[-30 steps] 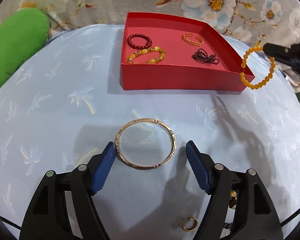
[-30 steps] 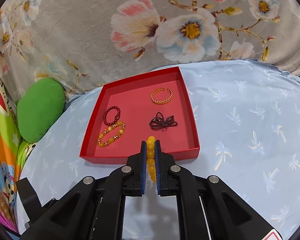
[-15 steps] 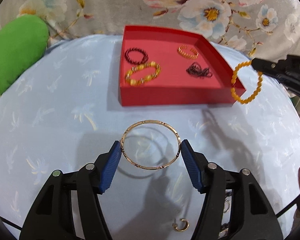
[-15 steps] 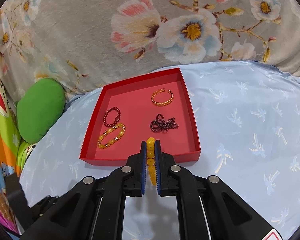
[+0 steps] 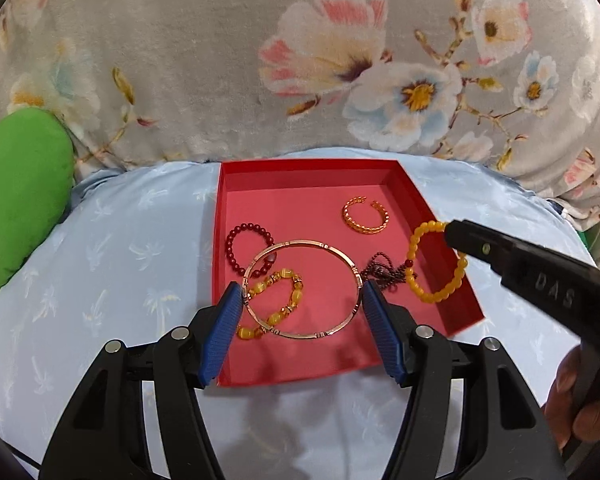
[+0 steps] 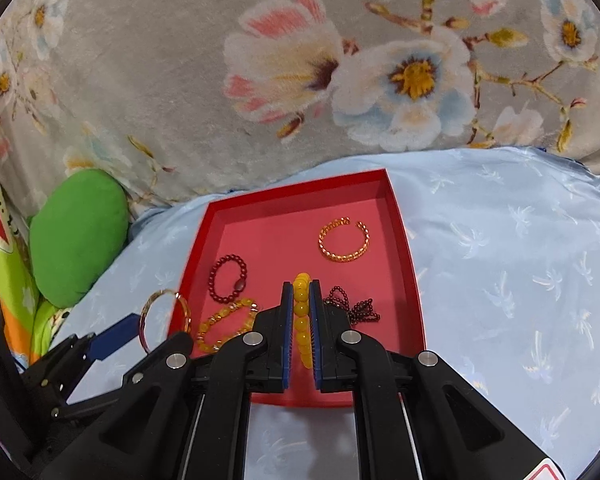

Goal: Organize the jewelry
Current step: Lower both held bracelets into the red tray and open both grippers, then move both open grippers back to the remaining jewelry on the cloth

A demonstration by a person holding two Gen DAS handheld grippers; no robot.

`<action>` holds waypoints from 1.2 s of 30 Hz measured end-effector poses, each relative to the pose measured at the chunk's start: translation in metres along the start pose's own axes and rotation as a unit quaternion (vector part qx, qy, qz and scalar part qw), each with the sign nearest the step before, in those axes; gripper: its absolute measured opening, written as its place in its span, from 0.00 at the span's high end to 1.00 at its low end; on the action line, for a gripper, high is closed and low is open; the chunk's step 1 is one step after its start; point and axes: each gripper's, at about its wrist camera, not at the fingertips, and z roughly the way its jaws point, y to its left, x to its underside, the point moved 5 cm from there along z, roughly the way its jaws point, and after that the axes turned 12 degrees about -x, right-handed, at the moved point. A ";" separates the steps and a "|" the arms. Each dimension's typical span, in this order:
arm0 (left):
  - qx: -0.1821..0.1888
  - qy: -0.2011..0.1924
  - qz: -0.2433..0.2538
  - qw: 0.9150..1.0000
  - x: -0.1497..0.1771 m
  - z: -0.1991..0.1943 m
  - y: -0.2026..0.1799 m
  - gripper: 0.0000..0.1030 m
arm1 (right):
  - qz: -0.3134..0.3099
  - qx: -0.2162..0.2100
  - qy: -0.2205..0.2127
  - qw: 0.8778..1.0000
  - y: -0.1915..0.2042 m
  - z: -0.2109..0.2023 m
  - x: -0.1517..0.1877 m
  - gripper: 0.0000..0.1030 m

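Holding, left gripper (image 5: 302, 306): rose-gold bangle (image 5: 300, 248) pinched across its width between the two blue pads (image 5: 230, 320), jaws set wide to the ring's span; in the left wrist view it sits in the lower middle, over the red tray (image 5: 420, 196).
Holding, right gripper (image 6: 300, 312): yellow bead bracelet (image 6: 301, 320) clamped between narrow jaws, beads showing in the slot; in the left wrist view the loop (image 5: 436, 268) hangs at the right, over the tray's right side.
Tray contents: dark red bead bracelet (image 6: 228, 278) at left, amber-and-gold bracelet (image 6: 224, 326) just below it, open gold cuff (image 6: 344, 240) toward the upper right, dark tangled chain (image 6: 354, 308) at lower right (partly behind the right pad).
Tray position: middle of both frames, on the pale blue palm-print cloth (image 6: 520, 280).
Surroundings: floral grey fabric (image 6: 300, 80) across the top; green cushion (image 6: 78, 236) at the left edge.
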 end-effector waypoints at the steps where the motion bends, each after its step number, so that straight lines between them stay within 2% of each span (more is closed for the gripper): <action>1: -0.001 0.006 0.000 1.000 0.000 0.006 -0.001 0.43 | 0.000 0.004 0.007 1.000 -0.004 0.008 0.002 0.93; 7: -0.007 0.042 -0.003 0.999 0.010 0.042 -0.006 0.43 | 0.009 0.023 0.046 0.999 -0.030 0.041 0.022 0.92; 9: -0.009 0.049 -0.009 0.999 0.013 0.048 -0.005 0.42 | 0.012 0.034 0.040 0.999 -0.036 0.041 0.027 0.87; 11: -0.012 0.051 -0.024 0.998 0.014 0.052 -0.001 0.40 | 0.021 0.042 0.032 0.998 -0.043 0.037 0.028 0.71; 13: -0.017 0.048 -0.033 0.998 0.014 0.052 0.003 0.34 | 0.030 0.044 0.020 0.998 -0.049 0.030 0.029 0.66; 18: -0.018 0.042 -0.040 0.998 0.015 0.043 0.011 0.33 | 0.040 0.041 0.007 0.998 -0.051 0.014 0.030 0.66; 26: -0.017 0.034 -0.033 0.999 0.030 0.008 0.011 0.33 | 0.028 0.029 0.001 0.999 -0.027 -0.019 0.048 0.66; 31: -0.005 0.036 -0.031 0.999 0.053 -0.022 0.010 0.33 | 0.024 0.021 0.005 0.999 -0.009 -0.040 0.074 0.66; 36: 0.008 0.042 -0.018 0.999 0.088 -0.054 0.009 0.33 | 0.018 0.018 0.021 0.999 0.009 -0.060 0.115 0.66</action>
